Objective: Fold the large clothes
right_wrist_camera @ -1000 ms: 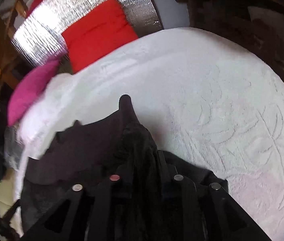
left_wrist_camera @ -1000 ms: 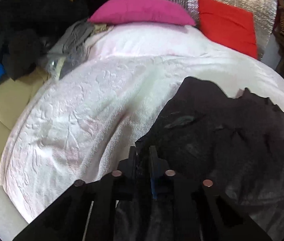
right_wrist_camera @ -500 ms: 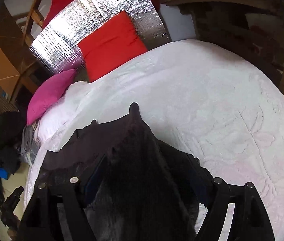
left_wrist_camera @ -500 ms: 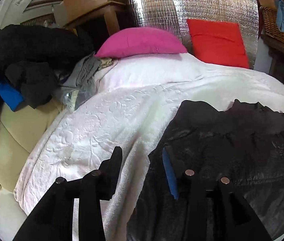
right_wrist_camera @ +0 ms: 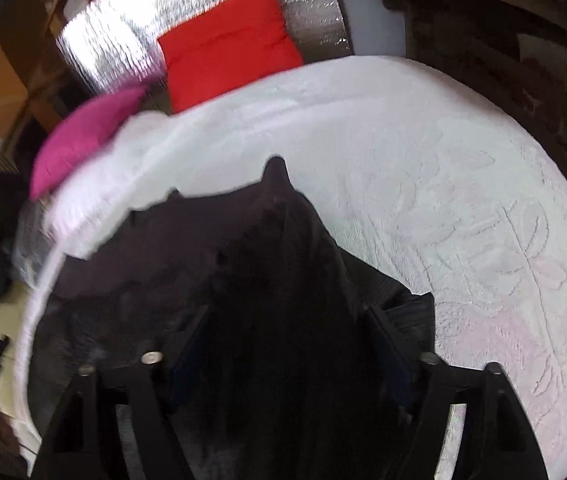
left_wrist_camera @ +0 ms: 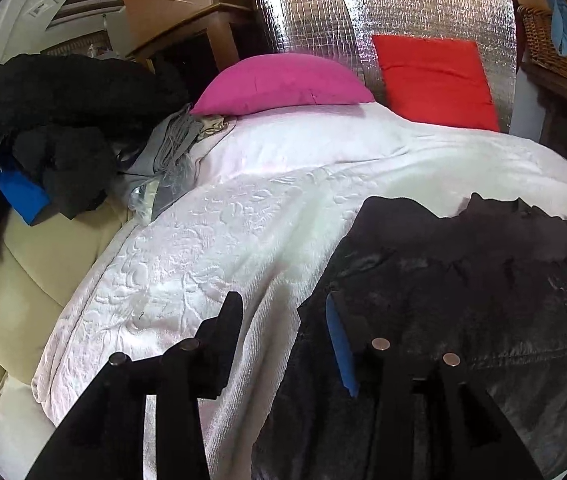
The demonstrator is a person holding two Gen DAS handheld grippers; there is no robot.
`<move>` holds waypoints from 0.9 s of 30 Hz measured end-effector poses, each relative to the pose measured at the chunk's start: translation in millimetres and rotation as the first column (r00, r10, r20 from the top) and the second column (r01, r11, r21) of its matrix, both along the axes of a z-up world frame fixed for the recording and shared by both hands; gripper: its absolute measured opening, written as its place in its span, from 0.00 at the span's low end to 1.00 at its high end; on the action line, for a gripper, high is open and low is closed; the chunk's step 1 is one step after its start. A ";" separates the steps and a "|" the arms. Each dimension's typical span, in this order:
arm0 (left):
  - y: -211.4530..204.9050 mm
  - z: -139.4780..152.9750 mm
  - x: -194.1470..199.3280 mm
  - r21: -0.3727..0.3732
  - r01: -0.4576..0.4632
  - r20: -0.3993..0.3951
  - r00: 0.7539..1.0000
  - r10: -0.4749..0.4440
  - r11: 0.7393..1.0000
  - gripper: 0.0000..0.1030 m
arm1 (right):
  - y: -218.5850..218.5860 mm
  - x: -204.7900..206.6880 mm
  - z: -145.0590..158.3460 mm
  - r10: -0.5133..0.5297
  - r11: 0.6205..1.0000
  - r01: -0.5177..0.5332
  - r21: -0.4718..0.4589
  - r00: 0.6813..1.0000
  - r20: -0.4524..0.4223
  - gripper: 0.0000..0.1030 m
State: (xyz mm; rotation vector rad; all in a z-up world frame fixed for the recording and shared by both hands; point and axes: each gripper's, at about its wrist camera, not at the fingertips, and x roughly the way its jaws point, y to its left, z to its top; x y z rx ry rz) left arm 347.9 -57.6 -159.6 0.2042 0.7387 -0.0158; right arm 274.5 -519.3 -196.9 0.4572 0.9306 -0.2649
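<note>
Your left gripper hangs with its fingers spread wide and empty above the near left edge of the black garment, which lies laid out on the white bedspread of the bed. One finger is over bare bedspread; the other, with the blue pad, is over the cloth's edge, so the hem runs between them without being pinched. Your right gripper is likewise parted. Here a raised fold of the black garment runs forward between the two fingers and ends in a small peak, but neither pad presses it. The cloth probably sits this way because a fold is set down and you are free to take a new hold. The pink pillow and red pillow at the head of the bed, and the pile of dark clothes to the left, lie well apart from the work.
</note>
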 end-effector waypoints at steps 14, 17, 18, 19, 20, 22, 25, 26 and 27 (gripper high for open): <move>33.1 -4.8 18.2 -0.210 0.067 -0.123 0.988 -0.094 0.975 0.79 | -58.1 -43.9 15.4 -0.107 0.963 0.072 0.260 0.987 0.123 0.74; 55.0 -12.7 33.6 -0.355 0.059 -0.202 0.969 -0.139 0.933 0.81 | -78.7 -59.1 8.2 -0.125 0.940 0.083 0.332 0.987 0.105 0.74; 60.8 -18.4 40.0 -0.411 0.062 -0.240 0.955 -0.173 0.910 0.81 | -87.3 -64.8 2.4 -0.127 0.924 0.084 0.373 0.987 0.093 0.74; 64.1 -24.3 45.2 -0.449 0.058 -0.270 0.942 -0.197 0.892 0.81 | -93.8 -68.4 -2.3 -0.126 0.912 0.083 0.403 0.989 0.082 0.74; 68.3 -29.8 50.1 -0.477 0.041 -0.295 0.933 -0.204 0.878 0.81 | -101.3 -73.3 -8.8 -0.128 0.895 0.084 0.437 0.989 0.072 0.75; 73.6 -38.0 55.9 -0.517 0.009 -0.322 0.925 -0.204 0.856 0.81 | -113.2 -81.7 -21.5 -0.137 0.863 0.085 0.498 0.988 0.069 0.75; 70.3 -53.8 63.5 -0.572 0.021 -0.380 0.879 -0.288 0.820 0.81 | -123.0 -86.9 -40.6 -0.124 0.809 0.070 0.583 0.991 0.052 0.75; 66.3 -59.3 64.9 -0.573 0.025 -0.399 0.865 -0.305 0.819 0.81 | -123.9 -86.4 -45.9 -0.117 0.794 0.062 0.605 0.992 0.052 0.75; 64.3 -62.9 65.3 -0.572 0.023 -0.408 0.859 -0.309 0.820 0.81 | -123.7 -85.7 -49.0 -0.105 0.786 0.055 0.615 0.993 0.046 0.75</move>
